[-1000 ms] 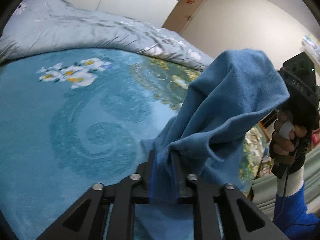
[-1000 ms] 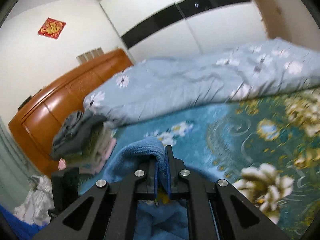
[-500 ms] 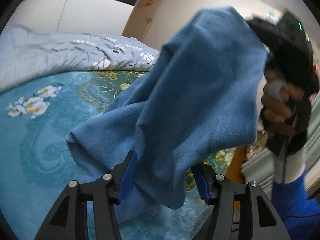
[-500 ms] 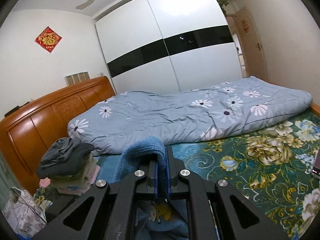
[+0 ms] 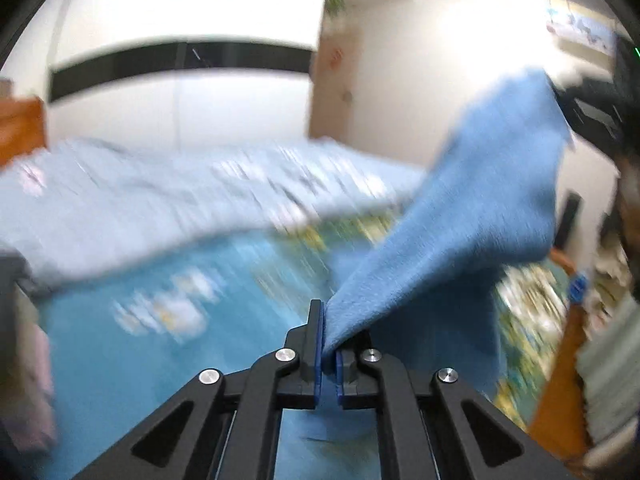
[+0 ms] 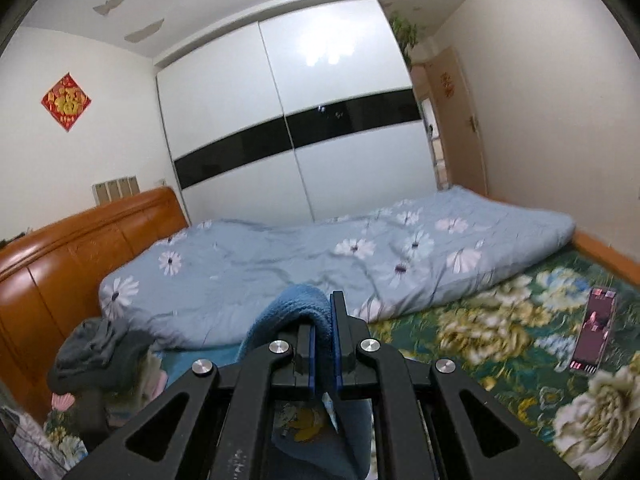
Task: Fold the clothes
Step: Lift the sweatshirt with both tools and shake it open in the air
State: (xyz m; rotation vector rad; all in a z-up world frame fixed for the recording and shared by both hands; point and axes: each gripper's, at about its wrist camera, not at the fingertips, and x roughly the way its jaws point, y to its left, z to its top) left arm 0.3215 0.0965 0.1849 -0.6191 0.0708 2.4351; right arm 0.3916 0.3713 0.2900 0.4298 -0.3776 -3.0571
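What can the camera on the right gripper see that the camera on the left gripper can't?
Only the right wrist view shows the red paper decoration on the wall, the pile of folded clothes by the wooden headboard, and a phone lying on the flowery bedspread.

Only the left wrist view, which is very blurry, shows the blue garment stretched up to the right gripper.

Both show the blue garment, the pale flowered quilt, the white wardrobe, and their own gripper, left and right, shut on the blue garment.
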